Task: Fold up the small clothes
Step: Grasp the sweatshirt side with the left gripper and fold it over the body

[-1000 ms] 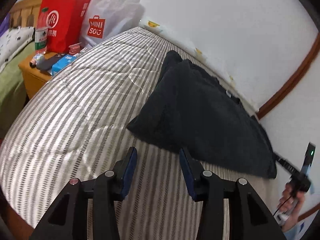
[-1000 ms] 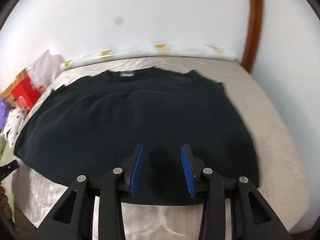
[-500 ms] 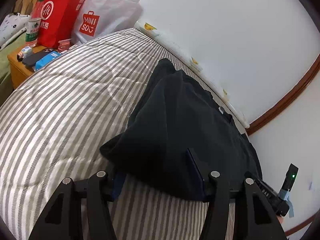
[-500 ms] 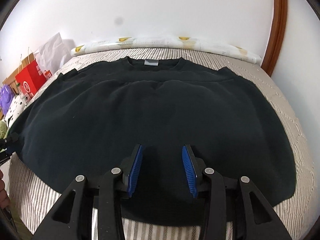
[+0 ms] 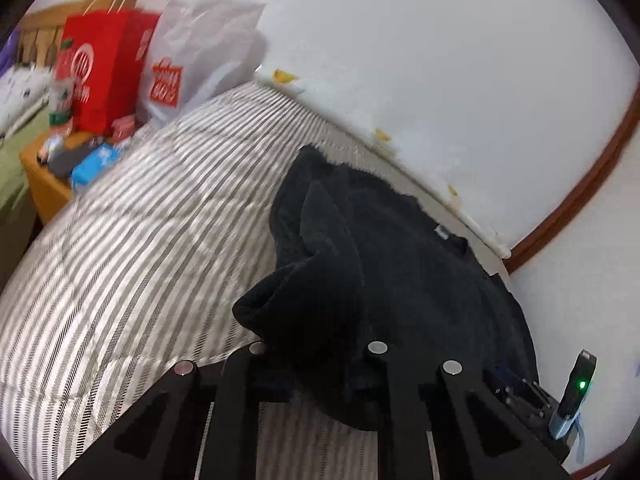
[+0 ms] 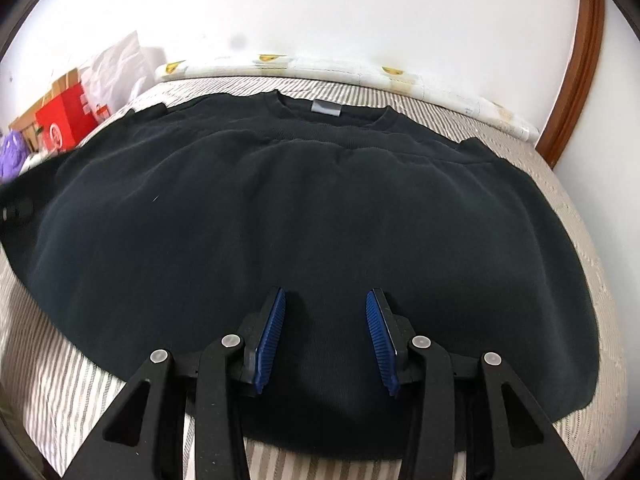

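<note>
The black sweatshirt [image 6: 304,216] lies spread on the striped bed [image 5: 120,272], its collar with a grey label [image 6: 327,109] toward the wall at 12 o'clock in the right wrist view, and its lower part seems already folded up over the chest. The change is at its left side: a second ago the left tool [image 5: 316,364] was apart over the bare bed, short of the cloth, and now the corner of the sweatshirt is bunched between its fingers and raised off the bed in a peak. The pads are hidden under the cloth, so I judge that this tool is clamped on the sweatshirt. The right tool [image 6: 326,340] still hovers low over the near edge at 6 o'clock, its blue pads apart and holding nothing. This probably means that the side fold begins now, the left side to be carried over toward the middle. Farther away, at 10 o'clock in the left wrist view, a red bag [image 5: 102,72] and a white bag [image 5: 200,52] stand beside a wooden nightstand [image 5: 44,184].
</note>
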{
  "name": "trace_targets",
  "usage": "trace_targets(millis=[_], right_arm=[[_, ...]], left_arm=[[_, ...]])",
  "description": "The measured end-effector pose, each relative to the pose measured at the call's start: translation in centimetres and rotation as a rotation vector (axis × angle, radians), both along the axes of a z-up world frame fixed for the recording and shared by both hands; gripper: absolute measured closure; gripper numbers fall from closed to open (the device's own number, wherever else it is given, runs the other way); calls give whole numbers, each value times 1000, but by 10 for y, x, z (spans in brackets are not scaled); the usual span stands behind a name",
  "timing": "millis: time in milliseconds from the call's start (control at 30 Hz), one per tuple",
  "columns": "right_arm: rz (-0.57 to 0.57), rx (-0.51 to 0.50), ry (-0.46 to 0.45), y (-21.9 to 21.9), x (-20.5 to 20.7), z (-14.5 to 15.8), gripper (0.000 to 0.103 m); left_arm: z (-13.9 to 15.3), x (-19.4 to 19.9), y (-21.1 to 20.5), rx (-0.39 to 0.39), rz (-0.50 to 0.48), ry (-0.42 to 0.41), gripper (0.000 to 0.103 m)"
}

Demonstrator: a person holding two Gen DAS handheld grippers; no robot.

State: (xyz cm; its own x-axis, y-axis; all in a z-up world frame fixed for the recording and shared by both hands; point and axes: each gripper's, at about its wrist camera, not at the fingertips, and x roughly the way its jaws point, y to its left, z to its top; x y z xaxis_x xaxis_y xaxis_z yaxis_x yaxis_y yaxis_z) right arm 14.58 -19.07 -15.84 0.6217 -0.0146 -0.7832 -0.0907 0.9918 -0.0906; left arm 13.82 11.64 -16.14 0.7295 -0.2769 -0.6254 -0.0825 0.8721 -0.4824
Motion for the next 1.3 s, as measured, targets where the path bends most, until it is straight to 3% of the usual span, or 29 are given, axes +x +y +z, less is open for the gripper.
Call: trace_targets(millis=[333,500,600,767,1000,1133,1200,1300], right_arm=[[97,60,-13,-19,-65,11,61],[62,59,-45,-43,-86,21,62],[23,110,-52,-67,-90,27,62],[-53,231,-48,-114,-94,35,62],[-99,235,-81,-146,-100,46,62],[-98,244,-85,-148,-98,51,62],[-89,249,-88,-144,-93,56,61],[-81,266,-81,-137,-84,64,56]], left_arm=[[57,2,-52,81,-92,-115,90],[75,2,-93,66,-195,-173,90],[81,2,-126,94,-270,-203,91],[69,7,-182,102,-408,-189,91],[20,12,-246,172,-562,-72,91],[3,13,-258,229,-599,-36,88],[4,11,-256,218,-629,-26,75],[14,3,-245,188,-660,-18,72]])
